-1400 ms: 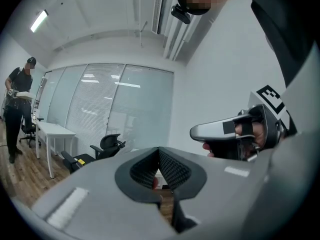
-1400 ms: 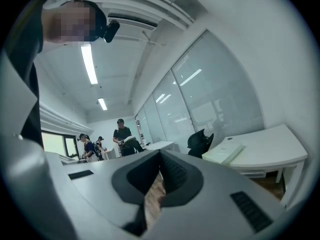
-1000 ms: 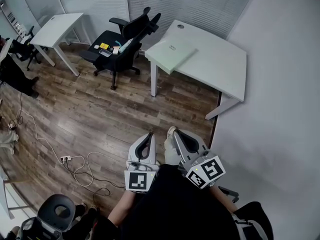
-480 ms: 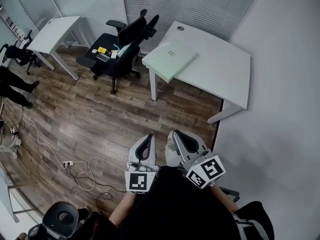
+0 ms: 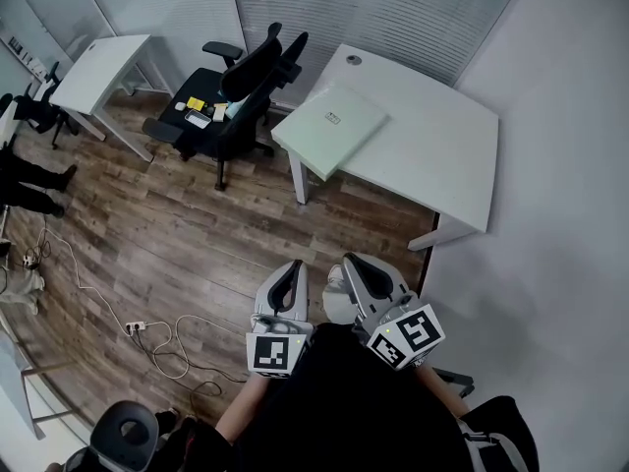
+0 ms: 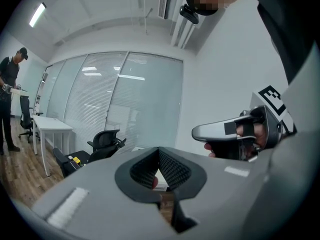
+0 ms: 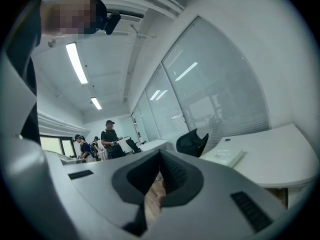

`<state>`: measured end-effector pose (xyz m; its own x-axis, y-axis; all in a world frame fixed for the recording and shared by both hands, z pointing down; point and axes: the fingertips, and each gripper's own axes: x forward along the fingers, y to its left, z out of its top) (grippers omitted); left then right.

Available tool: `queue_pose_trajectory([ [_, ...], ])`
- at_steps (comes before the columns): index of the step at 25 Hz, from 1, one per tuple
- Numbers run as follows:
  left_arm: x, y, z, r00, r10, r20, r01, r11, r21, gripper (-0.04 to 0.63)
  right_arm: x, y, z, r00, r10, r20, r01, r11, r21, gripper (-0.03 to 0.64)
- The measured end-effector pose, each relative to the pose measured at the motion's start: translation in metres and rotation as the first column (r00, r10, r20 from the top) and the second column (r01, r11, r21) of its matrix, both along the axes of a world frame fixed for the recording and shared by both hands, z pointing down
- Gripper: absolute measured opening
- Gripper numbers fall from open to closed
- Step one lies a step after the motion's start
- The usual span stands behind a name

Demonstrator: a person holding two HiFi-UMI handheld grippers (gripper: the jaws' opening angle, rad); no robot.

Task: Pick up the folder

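The left gripper (image 5: 288, 271) and the right gripper (image 5: 351, 266) sit side by side over the wood floor (image 5: 177, 234) — each with jaws pressed together, nothing between; well ahead, the pale folder (image 5: 332, 126) lies flat on the white desk's (image 5: 432, 155) left corner; a black chair (image 5: 246, 87) stands beside it.

My left tongs (image 6: 159, 156) have their jaws together with nothing between them. To their right, my hand holds the right tongs (image 6: 200, 132) level. Beyond are a black office chair (image 6: 106, 140), a white bench (image 6: 50, 129) and, far left, a standing person (image 6: 9, 104).
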<state>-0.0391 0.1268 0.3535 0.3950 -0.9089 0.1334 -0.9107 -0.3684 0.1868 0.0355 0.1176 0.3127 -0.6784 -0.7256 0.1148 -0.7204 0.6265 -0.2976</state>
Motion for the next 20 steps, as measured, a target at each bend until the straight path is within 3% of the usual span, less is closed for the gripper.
queue_pose_trajectory([
  [7,0.017,-0.045,0.000,1.000,-0.010,-0.011,0.010,1.000,-0.014,0.005,0.023,-0.050,0.000,1.000,0.004,0.007,-0.004,1.000,-0.017,-0.002],
  [16,0.034,-0.100,0.005,0.997,-0.068,-0.029,0.068,0.998,-0.009,0.005,0.035,-0.104,0.001,0.997,-0.078,-0.012,0.079,0.997,0.014,-0.002],
  [20,0.042,-0.112,0.015,0.995,-0.066,-0.077,0.065,0.998,-0.015,0.005,0.042,-0.119,0.003,0.995,-0.097,-0.012,0.097,0.995,0.011,-0.003],
])
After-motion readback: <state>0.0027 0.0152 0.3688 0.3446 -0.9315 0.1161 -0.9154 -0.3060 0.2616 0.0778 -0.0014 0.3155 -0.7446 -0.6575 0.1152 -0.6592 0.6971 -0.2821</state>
